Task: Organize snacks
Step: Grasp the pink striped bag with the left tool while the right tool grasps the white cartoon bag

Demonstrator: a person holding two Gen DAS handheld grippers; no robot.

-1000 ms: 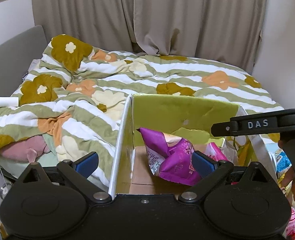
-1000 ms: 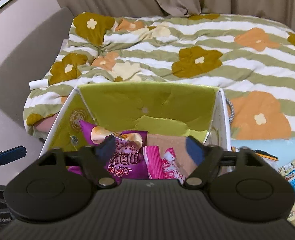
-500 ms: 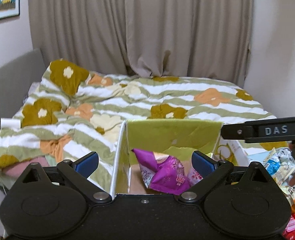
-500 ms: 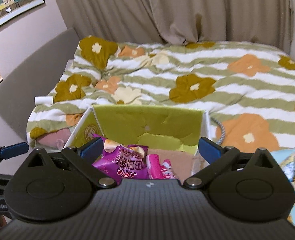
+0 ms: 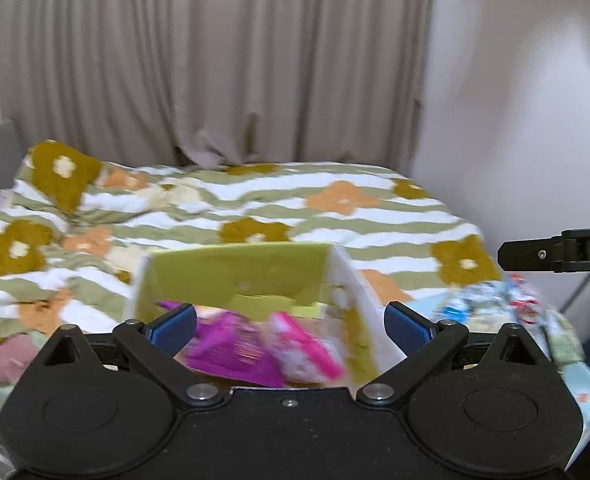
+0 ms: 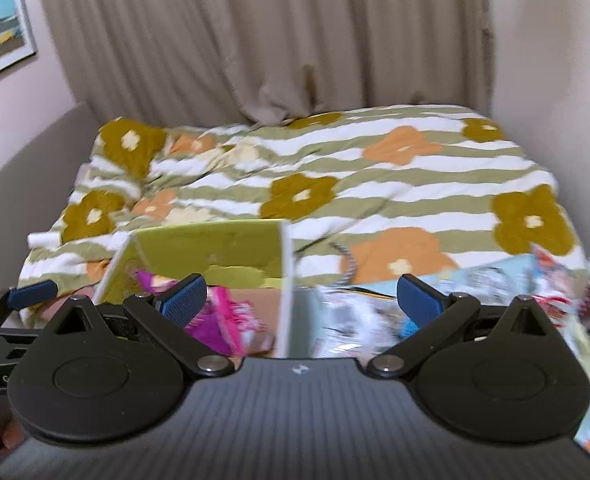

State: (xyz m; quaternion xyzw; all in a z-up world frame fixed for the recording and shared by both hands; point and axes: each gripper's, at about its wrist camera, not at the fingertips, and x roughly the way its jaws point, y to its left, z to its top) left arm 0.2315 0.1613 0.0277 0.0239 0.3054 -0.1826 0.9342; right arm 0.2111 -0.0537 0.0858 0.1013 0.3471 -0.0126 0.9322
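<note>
Left wrist view: the left gripper hangs with its blue pads spread wide and nothing between them, above an open green-lined box at lower centre of the frame. A purple snack bag and a pink packet lie inside the box, both blurred. More loose snacks are scattered on a pale blue surface at right of the box, below the black tip of the right gripper at the right edge.

Right wrist view: that gripper's jaws also stand fully apart, empty, straddling the box's white right wall. Behind it all, a flowered striped quilt covers the bed, with beige curtains across the top of the frame.
</note>
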